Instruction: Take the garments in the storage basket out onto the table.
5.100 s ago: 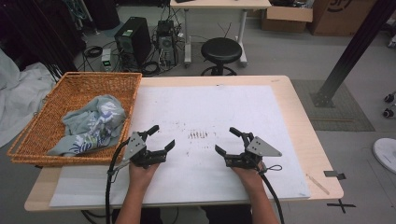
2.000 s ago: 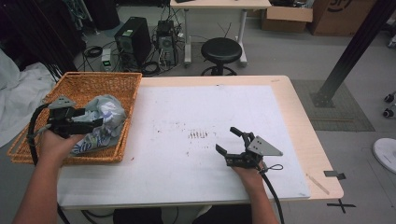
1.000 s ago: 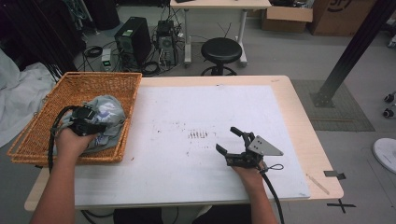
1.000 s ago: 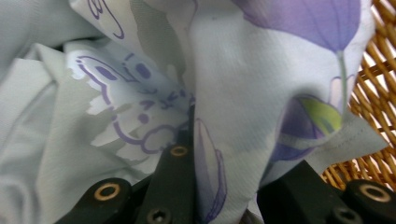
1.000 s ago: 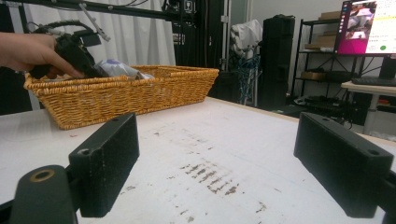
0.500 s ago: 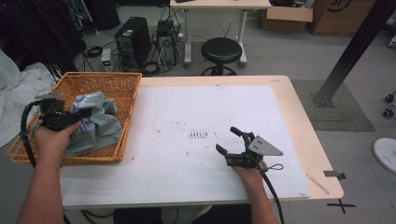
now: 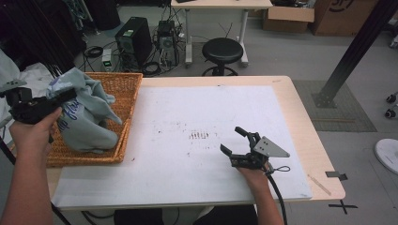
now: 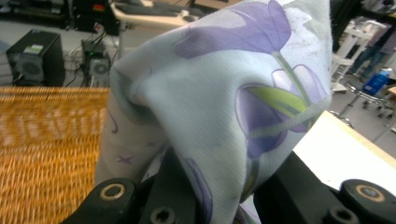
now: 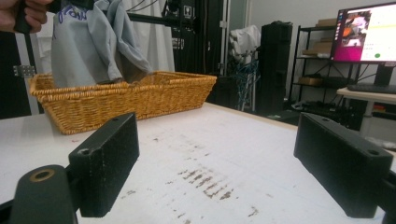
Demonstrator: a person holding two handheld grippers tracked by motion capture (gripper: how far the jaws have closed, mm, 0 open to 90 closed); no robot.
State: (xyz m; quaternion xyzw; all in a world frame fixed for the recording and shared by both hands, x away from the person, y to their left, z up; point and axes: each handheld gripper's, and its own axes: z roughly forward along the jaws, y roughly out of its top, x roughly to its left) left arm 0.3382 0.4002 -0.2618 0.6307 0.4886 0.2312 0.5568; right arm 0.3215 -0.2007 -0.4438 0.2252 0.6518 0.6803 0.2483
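- High view is looking forward and down from above the person's side.
- Left gripper view is sitting tight against the cloth between its jaws.
- Right gripper view is looking low across the table; both are sharing the basket.

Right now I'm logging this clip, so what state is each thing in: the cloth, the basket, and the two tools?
Flowered cloth: pinched at its top, hanging, its lower end in the basket.
Wicker basket: upright at the table's left edge, the cloth partly inside.
Left tool: shut on the cloth, held above the basket.
Right tool: open, nothing between its jaws, low over the white mat.
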